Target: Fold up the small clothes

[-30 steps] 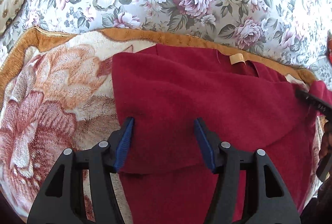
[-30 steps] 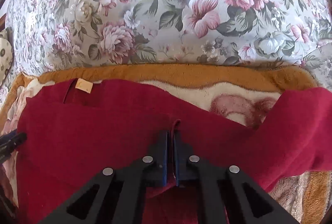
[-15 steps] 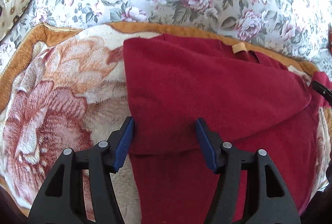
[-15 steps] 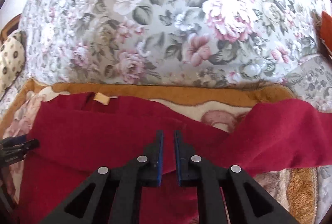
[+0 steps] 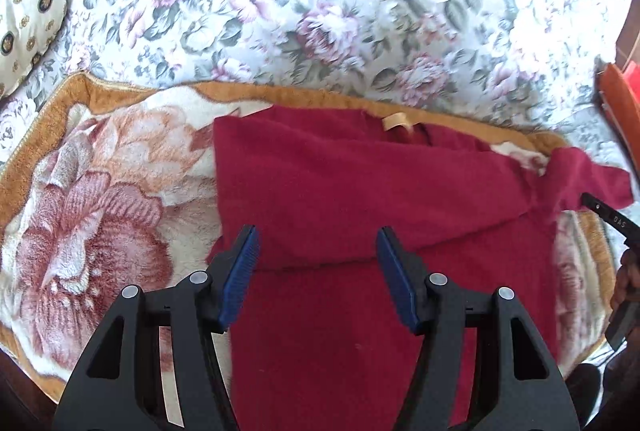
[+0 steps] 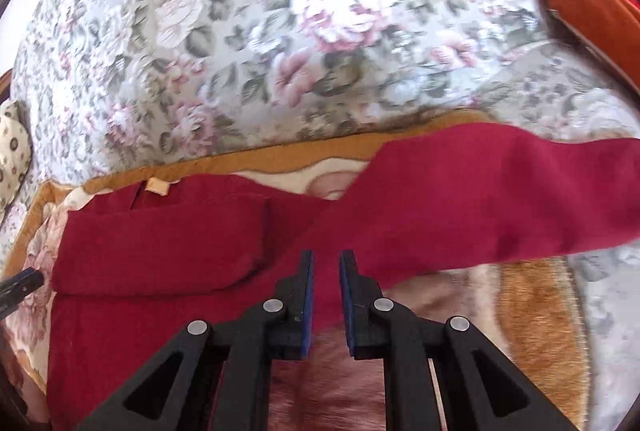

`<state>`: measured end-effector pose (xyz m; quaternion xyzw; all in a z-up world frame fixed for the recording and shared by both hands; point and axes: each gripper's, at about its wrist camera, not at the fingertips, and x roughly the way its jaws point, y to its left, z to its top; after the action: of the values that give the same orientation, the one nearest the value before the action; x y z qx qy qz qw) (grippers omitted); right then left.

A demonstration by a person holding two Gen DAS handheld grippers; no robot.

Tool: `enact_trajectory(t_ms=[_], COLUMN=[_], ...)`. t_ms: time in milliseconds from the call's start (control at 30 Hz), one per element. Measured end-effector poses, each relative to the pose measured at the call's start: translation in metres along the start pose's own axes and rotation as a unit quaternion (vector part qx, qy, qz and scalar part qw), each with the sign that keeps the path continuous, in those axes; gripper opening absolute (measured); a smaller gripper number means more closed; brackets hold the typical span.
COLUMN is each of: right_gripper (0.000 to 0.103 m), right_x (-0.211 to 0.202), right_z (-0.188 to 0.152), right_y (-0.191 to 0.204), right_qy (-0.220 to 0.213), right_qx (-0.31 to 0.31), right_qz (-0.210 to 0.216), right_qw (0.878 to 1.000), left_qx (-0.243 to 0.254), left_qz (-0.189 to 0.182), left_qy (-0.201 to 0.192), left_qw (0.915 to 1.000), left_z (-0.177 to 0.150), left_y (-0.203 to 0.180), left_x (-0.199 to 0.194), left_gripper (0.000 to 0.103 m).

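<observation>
The left gripper (image 5: pixel 316 251) hangs over a red top (image 5: pixel 360 199) with its two blue pads far apart, and nothing sits between them. The right gripper (image 6: pixel 326 263) has only a small gap between its pads, and it grips nothing too. The red top lies on a fuzzy blanket (image 5: pixel 80 199) with big pink flowers and a brown edge. One side of the top is folded over the middle. A long sleeve (image 6: pixel 500 199) stretches out to the right. A small tan tag (image 6: pixel 158 186) shows at the neck. Behind the blanket is a flowered cushion (image 6: pixel 280 31).
</observation>
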<state>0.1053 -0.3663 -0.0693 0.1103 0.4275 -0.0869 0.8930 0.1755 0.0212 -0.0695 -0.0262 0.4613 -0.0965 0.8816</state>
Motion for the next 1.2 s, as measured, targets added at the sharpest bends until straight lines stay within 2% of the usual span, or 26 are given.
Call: enact_trajectory(t_ms=[133,200,333,433,767,800,833,867,967,1067,1133,1200], right_gripper=[0.014,0.015,0.022,0.023,0.023,0.020,0.008,0.006,0.006,0.005,0.005,0.005], right_x=[-0.025,-0.033,-0.032,-0.021,0.001,0.001,0.001,-0.001,-0.023,-0.061,-0.090,-0.115], right_z=[-0.001,-0.002,-0.001,0.002,0.018,0.018,0.019,0.019,0.020,0.029,0.039,0.052], right_y=[-0.079,-0.116,-0.170,-0.189,-0.184,-0.184,-0.184,-0.183,-0.173,-0.154,-0.141,-0.122], right_qy=[-0.012,-0.013,-0.027,-0.035,-0.095,-0.102,-0.109,-0.115,-0.149,-0.198,-0.235,-0.253], right_qx=[0.067,0.108,0.177,0.205,0.272,0.276,0.274,0.269,0.243,0.196,0.175,0.148], right_qz=[-0.050,-0.057,-0.060,-0.024,0.001,0.004,0.002,-0.004,-0.001,-0.009,0.007,0.031], right_qw=[0.996,0.992,0.982,0.978,0.957,0.956,0.956,0.956,0.959,0.960,0.956,0.955], left_qx=[-0.010,-0.009,-0.004,-0.007,-0.012,-0.012,-0.014,-0.015,-0.017,-0.023,-0.026,-0.030], left_qz=[-0.040,-0.046,-0.051,-0.054,-0.049,-0.049,-0.050,-0.050,-0.051,-0.054,-0.056,-0.056], left_qy=[0.002,0.007,0.016,0.026,0.042,0.043,0.044,0.044,0.040,0.031,0.022,0.010], left_qw=[0.9992,0.9989,0.9985,0.9981,0.9978,0.9978,0.9977,0.9977,0.9977,0.9978,0.9979,0.9979], left_z=[0.000,-0.001,-0.001,-0.002,-0.004,-0.004,-0.004,-0.004,-0.003,0.001,0.004,0.008], left_y=[-0.015,-0.023,-0.036,-0.038,-0.036,-0.036,-0.035,-0.034,-0.031,-0.027,-0.023,-0.018], left_x=[-0.007,-0.003,0.007,0.018,0.035,0.035,0.036,0.036,0.033,0.026,0.019,0.011], left_gripper=[0.061,0.061,0.061,0.061,0.061,0.061,0.061,0.061,0.061,0.061,0.061,0.061])
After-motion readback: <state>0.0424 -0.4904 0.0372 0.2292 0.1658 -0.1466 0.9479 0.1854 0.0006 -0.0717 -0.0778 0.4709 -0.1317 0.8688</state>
